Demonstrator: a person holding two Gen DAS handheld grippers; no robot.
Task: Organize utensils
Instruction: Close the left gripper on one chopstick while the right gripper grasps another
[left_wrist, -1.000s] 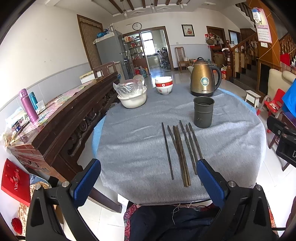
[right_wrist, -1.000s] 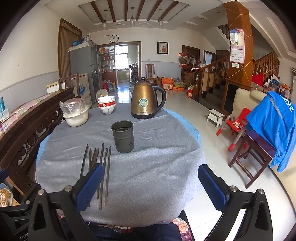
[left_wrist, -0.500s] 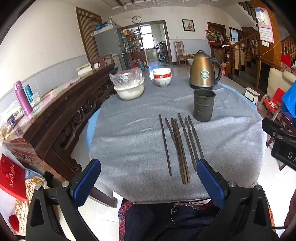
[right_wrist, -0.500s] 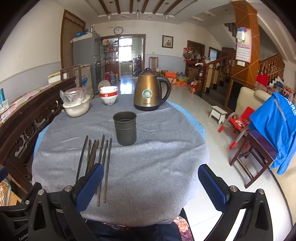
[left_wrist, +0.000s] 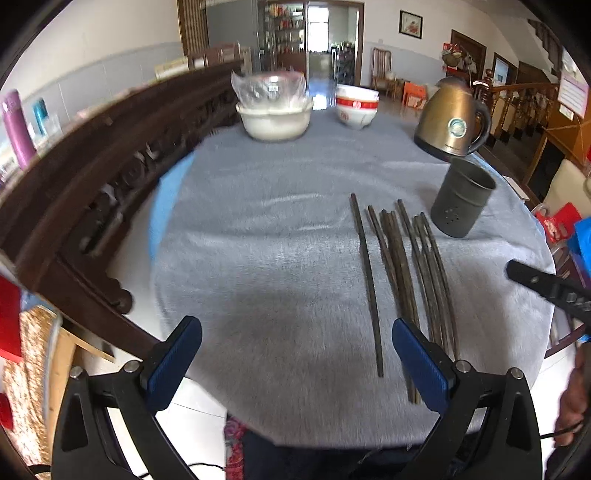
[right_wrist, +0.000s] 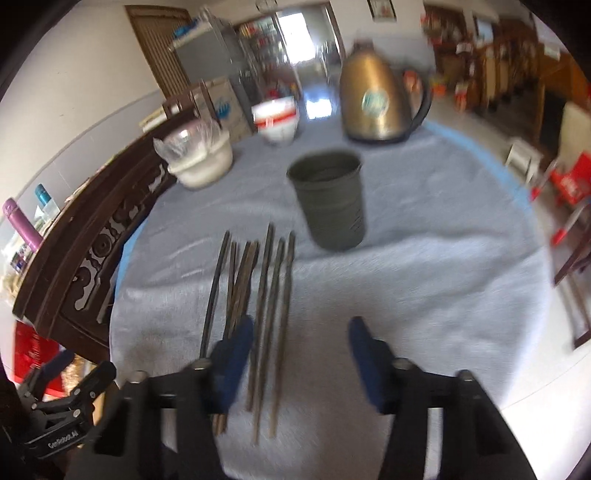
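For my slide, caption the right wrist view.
Right gripper closing above chopsticks lying beside an empty holder on the grey tablecloth.

The room was brightly lit by daylight from a doorway (left_wrist: 320, 22) at the far end. Glare was thrown onto the floor (right_wrist: 317, 103) there. A soft shadow was cast on the grey tablecloth (left_wrist: 280, 306). The right wrist view was heavily smeared by motion; straight lines were bent at both views' edges.

Pale walls, carved dark sideboard (left_wrist: 74, 177), bright doorway (left_wrist: 317, 22), perhaps tiled floor.
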